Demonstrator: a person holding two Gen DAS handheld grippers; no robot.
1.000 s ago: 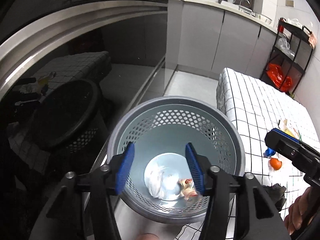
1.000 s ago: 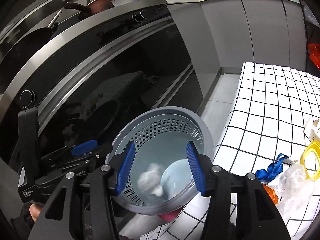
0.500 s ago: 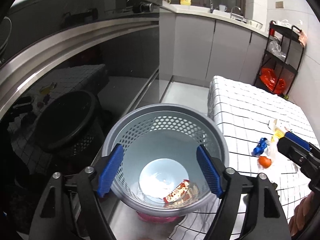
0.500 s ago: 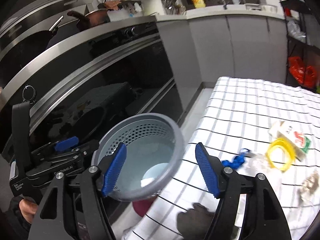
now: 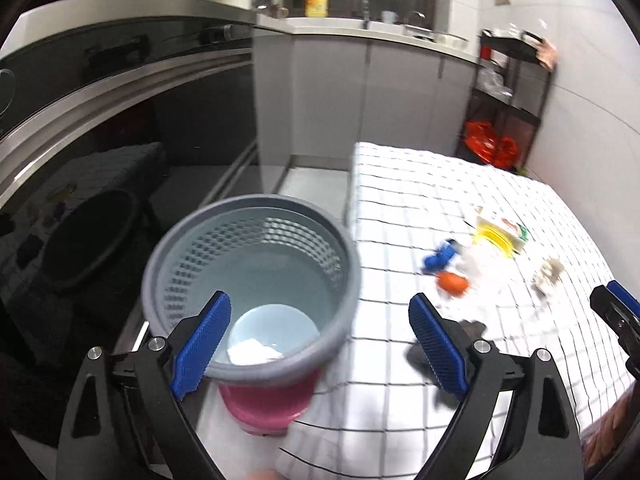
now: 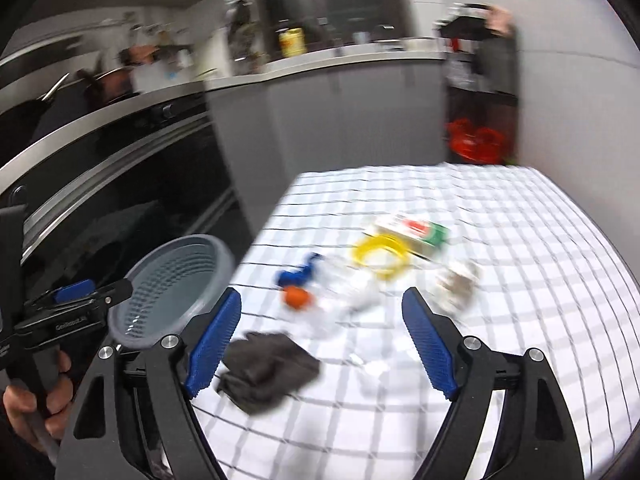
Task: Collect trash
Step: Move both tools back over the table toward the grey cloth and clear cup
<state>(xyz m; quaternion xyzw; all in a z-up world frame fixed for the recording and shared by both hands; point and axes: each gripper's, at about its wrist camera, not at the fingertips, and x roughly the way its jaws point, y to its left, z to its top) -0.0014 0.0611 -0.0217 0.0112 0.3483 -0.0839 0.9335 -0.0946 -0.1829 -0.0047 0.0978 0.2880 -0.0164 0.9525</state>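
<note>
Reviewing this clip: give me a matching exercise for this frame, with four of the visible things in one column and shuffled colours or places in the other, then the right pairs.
Things:
1. basket
2. crumpled cloth
3. ring
4. white wad

Descriptions:
A. yellow, on the checked tablecloth beside a carton
B. grey, perforated wall, beside the table's edge
C. lying at the bottom of the basket
D. dark, on the tablecloth nearest the open right gripper

Pairs: 1-B, 2-D, 3-A, 4-C

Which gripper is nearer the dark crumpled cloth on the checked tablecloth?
Right. The dark crumpled cloth lies just ahead of the right gripper, by its left finger. The left gripper hangs by the grey basket, further off.
</note>
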